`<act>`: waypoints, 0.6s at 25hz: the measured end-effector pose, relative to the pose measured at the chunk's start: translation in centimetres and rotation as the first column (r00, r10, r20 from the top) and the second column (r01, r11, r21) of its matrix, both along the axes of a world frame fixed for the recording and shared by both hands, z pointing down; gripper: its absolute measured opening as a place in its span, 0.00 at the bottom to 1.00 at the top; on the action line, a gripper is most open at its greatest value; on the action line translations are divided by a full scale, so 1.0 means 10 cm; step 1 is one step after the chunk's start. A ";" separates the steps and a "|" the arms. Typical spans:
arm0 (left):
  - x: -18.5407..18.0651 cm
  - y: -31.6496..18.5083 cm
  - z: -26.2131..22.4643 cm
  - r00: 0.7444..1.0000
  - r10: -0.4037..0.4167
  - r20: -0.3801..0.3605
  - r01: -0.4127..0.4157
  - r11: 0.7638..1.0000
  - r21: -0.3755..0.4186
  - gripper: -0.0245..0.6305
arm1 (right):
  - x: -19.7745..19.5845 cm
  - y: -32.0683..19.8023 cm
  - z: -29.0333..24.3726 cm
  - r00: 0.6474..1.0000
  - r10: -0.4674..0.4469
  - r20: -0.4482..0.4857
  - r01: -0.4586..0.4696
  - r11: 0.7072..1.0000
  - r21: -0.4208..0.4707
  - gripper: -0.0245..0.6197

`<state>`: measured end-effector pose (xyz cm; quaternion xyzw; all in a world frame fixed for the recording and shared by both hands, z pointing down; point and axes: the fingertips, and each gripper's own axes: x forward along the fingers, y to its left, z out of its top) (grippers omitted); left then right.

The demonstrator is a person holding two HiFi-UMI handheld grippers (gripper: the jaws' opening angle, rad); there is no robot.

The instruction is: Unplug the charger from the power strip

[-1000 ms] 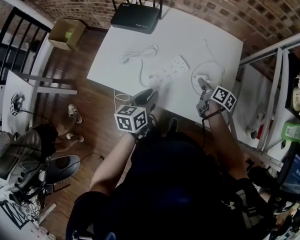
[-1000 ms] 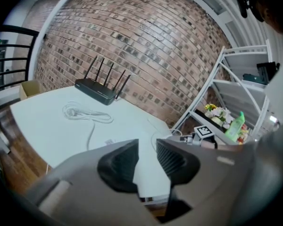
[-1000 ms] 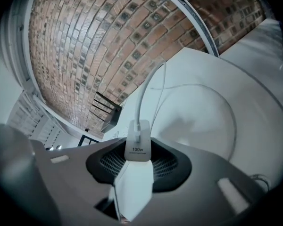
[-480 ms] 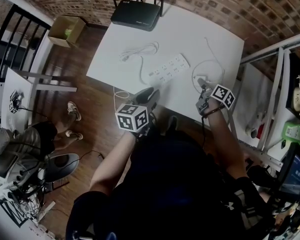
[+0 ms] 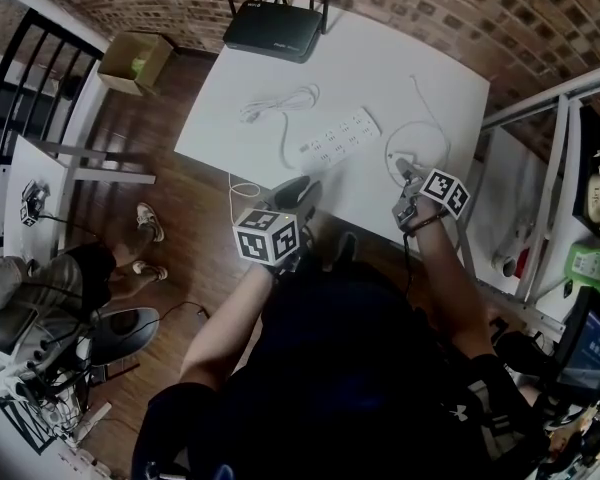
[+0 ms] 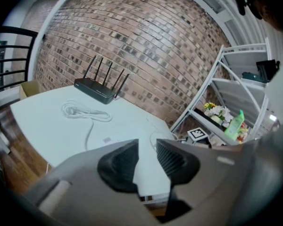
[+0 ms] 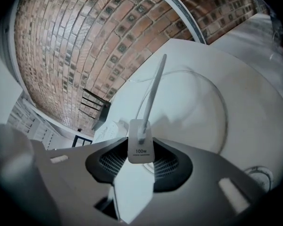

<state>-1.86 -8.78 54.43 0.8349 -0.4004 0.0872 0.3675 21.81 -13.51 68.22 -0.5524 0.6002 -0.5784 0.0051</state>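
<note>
One small white charger (image 7: pixel 141 147), light, rigid and smooth, is pinched by its flat sides in the right gripper (image 7: pixel 141 157), whose fingers (image 7: pixel 170 166) have just eased slightly wider. It lies at the worktop's (image 5: pixel 380 78) right, well apart from the power strip (image 5: pixel 338 136), trailing a limp cable (image 7: pixel 153 86). The left gripper (image 6: pixel 146 157) gapes empty.

The head camera looks steeply down on the table (image 5: pixel 380 78); cameras on the left claw (image 6: pixel 146 147) and right claw (image 7: pixel 140 149) look low across that same table toward the brick wall (image 6: pixel 146 46).
</note>
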 end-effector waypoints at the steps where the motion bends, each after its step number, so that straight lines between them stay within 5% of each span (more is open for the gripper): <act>1: 0.00 0.00 0.00 1.000 0.001 -0.001 -0.001 1.000 0.001 0.22 | 0.01 0.01 0.01 1.000 -0.002 -0.014 0.002 1.000 -0.009 0.29; 9: 0.05 0.01 0.01 1.000 0.013 0.001 -0.013 1.000 0.005 0.22 | 0.07 0.02 -0.03 0.993 -0.025 -0.115 0.022 0.999 -0.029 0.45; 15: 0.10 0.02 0.01 1.000 0.024 0.000 -0.024 1.000 0.004 0.22 | 0.15 0.09 -0.07 0.960 -0.093 -0.264 0.076 0.994 -0.076 0.47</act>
